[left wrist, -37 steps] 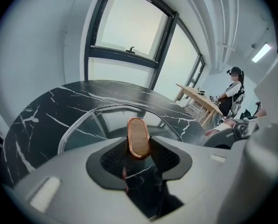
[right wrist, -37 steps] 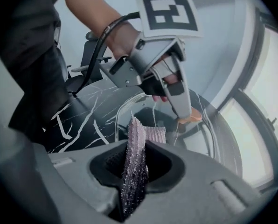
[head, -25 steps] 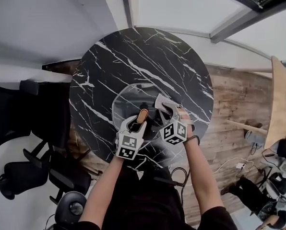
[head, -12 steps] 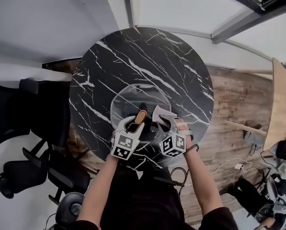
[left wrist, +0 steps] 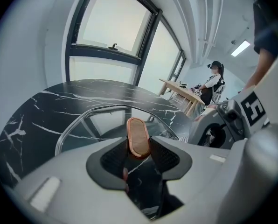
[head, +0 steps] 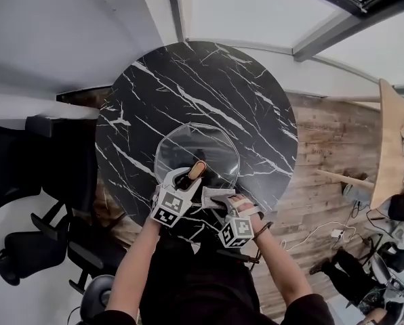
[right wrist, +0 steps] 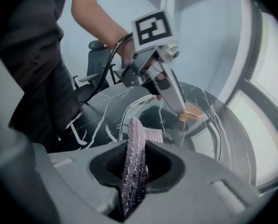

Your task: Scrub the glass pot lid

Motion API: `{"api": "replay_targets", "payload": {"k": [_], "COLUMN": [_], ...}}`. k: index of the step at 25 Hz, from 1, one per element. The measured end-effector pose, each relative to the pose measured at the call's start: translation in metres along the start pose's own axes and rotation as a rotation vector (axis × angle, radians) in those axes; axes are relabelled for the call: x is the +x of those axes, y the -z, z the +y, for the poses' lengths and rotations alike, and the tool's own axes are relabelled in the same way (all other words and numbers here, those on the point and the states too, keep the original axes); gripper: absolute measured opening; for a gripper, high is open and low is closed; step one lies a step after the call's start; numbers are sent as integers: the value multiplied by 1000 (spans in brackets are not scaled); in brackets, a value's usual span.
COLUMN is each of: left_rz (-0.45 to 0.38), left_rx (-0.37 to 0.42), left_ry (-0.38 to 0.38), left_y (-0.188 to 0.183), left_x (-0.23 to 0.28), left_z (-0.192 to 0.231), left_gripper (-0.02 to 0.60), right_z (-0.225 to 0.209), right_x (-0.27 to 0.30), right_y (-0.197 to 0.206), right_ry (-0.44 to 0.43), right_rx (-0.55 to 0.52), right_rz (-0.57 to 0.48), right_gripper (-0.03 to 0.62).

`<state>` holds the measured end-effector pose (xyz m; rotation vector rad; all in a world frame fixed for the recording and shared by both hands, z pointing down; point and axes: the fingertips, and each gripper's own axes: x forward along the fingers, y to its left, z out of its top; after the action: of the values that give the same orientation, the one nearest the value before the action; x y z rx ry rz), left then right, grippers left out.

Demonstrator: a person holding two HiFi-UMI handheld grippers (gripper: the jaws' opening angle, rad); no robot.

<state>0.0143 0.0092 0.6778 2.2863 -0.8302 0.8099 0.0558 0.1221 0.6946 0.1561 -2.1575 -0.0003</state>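
Scrubbing step, we judge | our left gripper [head: 190, 176] clamps the wooden knob [head: 198, 168], steadying glass pot lid [head: 188, 144] near-side on table [head: 209, 80] | right gripper [head: 219, 200] pinches scrub cloth [head: 212, 195] by near rim | next: press, sweep glass.

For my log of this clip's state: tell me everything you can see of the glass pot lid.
The glass pot lid is a round, clear disc with a thin metal rim. The dark marble table shows through it. At its middle stands an oval, wood-coloured knob, and the left gripper is shut on that knob. The lid sits over the table's near side; I cannot tell whether it is flat or tipped. The right gripper holds a grey cloth by the lid's near rim, and contact is unclear.
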Motion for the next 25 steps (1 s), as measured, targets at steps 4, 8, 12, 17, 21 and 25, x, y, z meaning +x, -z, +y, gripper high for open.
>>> {"api": "replay_targets", "payload": {"k": [4,8,12,17,21,25], "left_rz": [6,48,81,79,67,71], "left_rx": [48,123,223,252,276,276], "left_ry": [69,128,220,278,321,356], "left_y": [1,11,23,31,30,31], "left_x": [-2,-5,-6,-7,-6,-6], "left_z": [-4,-18,-43,-56,-57,-59], "left_gripper": [163,163,161,161,164,166], "right_z": [-48,-92,-133,-153,-159,-148], "right_x": [-10,-13,-7,10,23,19], "right_y": [11,22,28,11,-4,4], "right_ry": [87,117,101,56,69,79], "right_rx": [150,129,68,-15,-43,-59], "right_rz": [-15,-6,17,19,4,20], "right_gripper": [75,75,74,74,74,74]}}
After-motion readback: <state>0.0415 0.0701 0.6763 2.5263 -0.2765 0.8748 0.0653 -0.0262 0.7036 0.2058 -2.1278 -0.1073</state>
